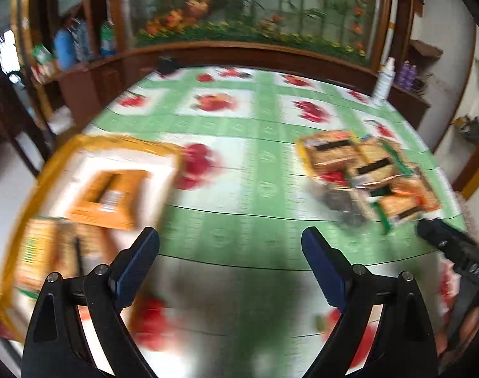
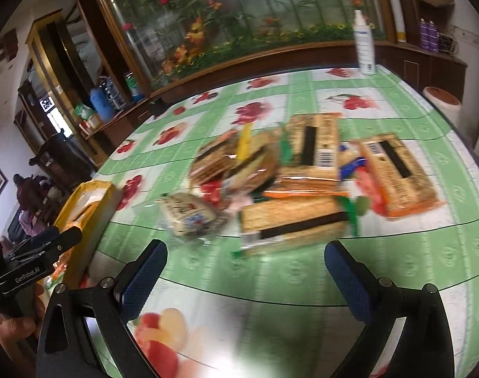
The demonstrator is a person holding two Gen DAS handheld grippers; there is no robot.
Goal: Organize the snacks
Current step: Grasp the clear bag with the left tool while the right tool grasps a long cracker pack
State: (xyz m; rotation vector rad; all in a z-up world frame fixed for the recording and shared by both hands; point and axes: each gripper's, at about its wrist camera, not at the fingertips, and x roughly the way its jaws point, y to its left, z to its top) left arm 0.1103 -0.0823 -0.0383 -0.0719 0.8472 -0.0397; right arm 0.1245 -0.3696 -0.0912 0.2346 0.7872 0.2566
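Note:
A pile of cracker packets lies on the green fruit-print tablecloth; it also shows at the right of the left wrist view. A yellow-rimmed tray at the left holds an orange packet and a cracker packet. The tray's corner shows in the right wrist view. My left gripper is open and empty above the cloth, right of the tray. My right gripper is open and empty just in front of the pile.
A white spray bottle stands at the table's far edge, before a wooden-framed flower panel. A wooden sideboard with bottles runs along the left. The left gripper's body shows at the left of the right wrist view.

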